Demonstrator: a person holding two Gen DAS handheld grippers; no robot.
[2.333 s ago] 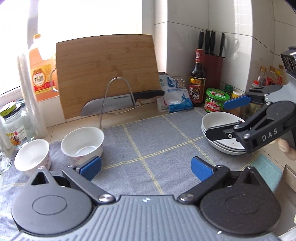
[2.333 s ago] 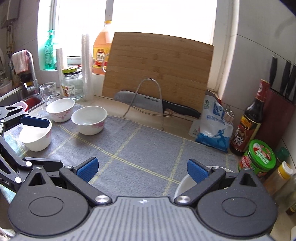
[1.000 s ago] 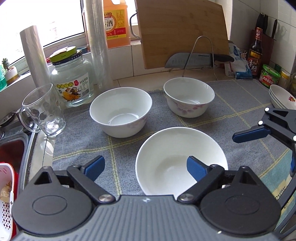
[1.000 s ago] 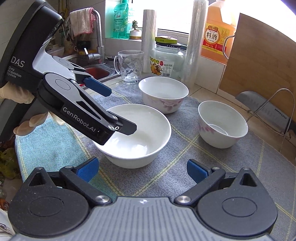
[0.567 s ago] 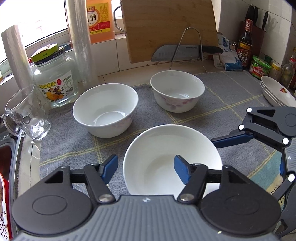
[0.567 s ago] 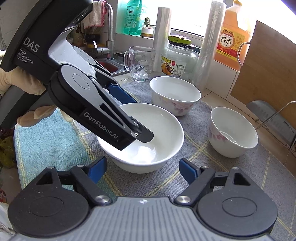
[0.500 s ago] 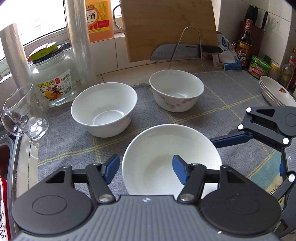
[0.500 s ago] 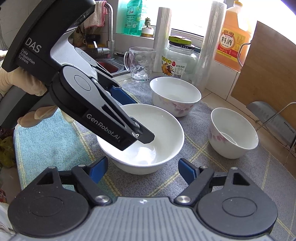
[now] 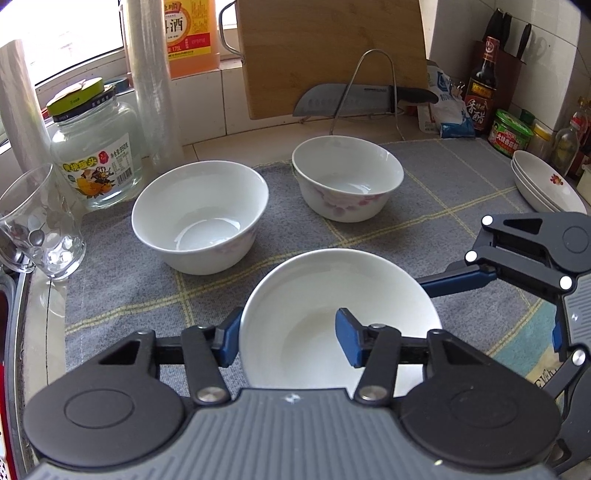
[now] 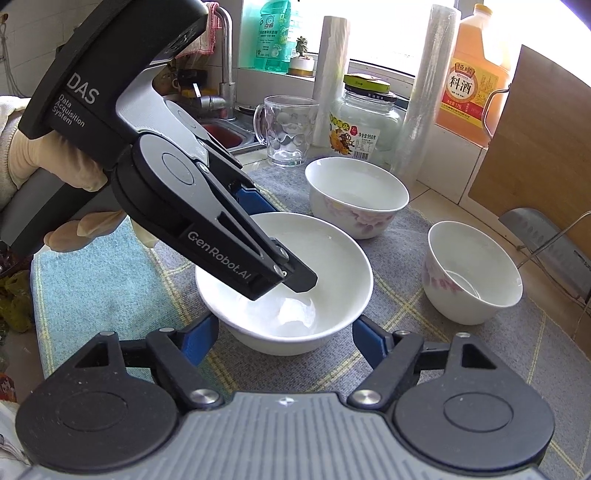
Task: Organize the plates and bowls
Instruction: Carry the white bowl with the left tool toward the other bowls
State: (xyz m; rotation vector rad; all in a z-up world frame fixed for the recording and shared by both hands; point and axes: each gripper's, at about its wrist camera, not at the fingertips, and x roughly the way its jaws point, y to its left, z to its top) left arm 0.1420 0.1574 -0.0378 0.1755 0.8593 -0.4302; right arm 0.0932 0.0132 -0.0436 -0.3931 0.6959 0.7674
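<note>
My left fingers [image 9: 288,341] pinch the near bowl's [image 9: 343,291] rim — for stacking, I judge; my right fingers [image 10: 284,341] gape, empty — ready alongside.

Daylight pours through the window [image 10: 384,33] behind the cutting board [image 9: 328,51], blowing out the panes to white. Glare gleams inside the white bowls [image 9: 199,218] below it, shadows stay soft, and fisheye curvature bends and darkens the corners.

Three bowls sit on the mat [image 9: 436,192]: nearest bowl [image 9: 332,288] at the counter's front edge (two behind), stacked plates [image 9: 543,184] at its right end.
</note>
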